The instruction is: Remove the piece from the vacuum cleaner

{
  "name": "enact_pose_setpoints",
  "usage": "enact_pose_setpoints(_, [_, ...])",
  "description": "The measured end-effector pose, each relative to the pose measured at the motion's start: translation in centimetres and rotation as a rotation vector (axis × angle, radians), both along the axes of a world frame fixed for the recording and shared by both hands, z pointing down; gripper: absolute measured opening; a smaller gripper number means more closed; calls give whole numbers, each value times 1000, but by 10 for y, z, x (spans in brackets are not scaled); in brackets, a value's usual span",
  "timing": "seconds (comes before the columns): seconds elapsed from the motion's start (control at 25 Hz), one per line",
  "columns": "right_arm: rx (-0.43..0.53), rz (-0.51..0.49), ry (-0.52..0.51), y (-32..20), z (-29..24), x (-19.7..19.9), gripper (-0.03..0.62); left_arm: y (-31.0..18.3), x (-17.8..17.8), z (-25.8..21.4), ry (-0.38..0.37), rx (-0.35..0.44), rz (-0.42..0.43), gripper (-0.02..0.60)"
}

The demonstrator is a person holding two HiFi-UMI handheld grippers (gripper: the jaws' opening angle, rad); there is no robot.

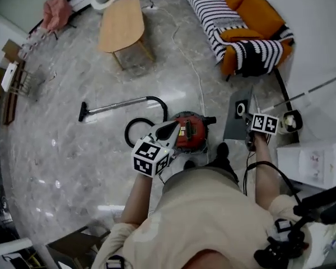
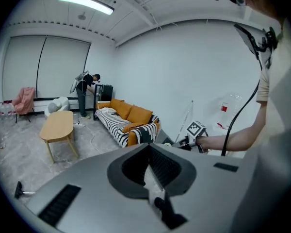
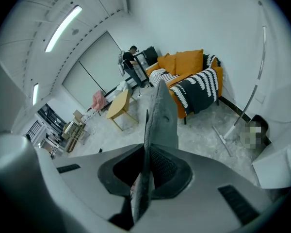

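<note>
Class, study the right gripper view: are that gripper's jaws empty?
No, the right gripper has its jaws shut on a thin grey flat piece that sticks out ahead of them.

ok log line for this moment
left gripper shut, empty | right gripper shut on grey panel | vacuum cleaner on floor

Glossy, reflective grey marbled stone floor [image 1: 61, 167]. Shiny red plastic round vacuum cleaner body [image 1: 191, 133], with bright metal wand tube [image 1: 117, 103]. Matt, smooth flat grey plastic panel [image 1: 234, 129]. Smooth pale wooden oval table [image 1: 121, 24]. Soft orange cloth sofa [image 1: 257, 10] under black-and-white striped knitted throw [image 1: 210, 7].
</note>
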State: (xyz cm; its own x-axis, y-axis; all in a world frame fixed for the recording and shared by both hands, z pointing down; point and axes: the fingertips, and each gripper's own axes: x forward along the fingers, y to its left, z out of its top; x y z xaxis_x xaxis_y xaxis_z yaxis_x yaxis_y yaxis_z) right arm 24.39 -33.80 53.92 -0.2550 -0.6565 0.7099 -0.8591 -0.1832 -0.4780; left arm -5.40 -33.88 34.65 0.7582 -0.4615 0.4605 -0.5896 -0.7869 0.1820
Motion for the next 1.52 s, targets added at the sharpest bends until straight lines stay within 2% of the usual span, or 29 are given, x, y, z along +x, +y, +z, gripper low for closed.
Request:
enact_pose_setpoints(0.28, [98,-49,-35,-3,-44,-62,28,15,-56,-7,32,26,-49,5])
enact_pose_setpoints(0.48, [169,-217,24,15,-94,-111,28,27,-71,-4,87,-3,-36,5])
enact_pose_setpoints(0.6, [200,-262,53,26,-122,-124,28,31,-61,-3,116,-16,0,5])
enact_pose_setpoints(0.8, [180,-211,32,50,-139,-111,28,47,-43,3,139,-46,63,5])
enact_pose_setpoints(0.92, [190,-208,44,62,-143,-100,28,56,-32,1,128,-35,89,5])
enact_pose_setpoints(1.2, [207,-247,77,102,-141,-79,28,90,2,-11,94,-12,93,5])
enact_pose_setpoints(1.52, [180,-331,33,166,-128,-61,28,165,59,-9,45,-36,74,5])
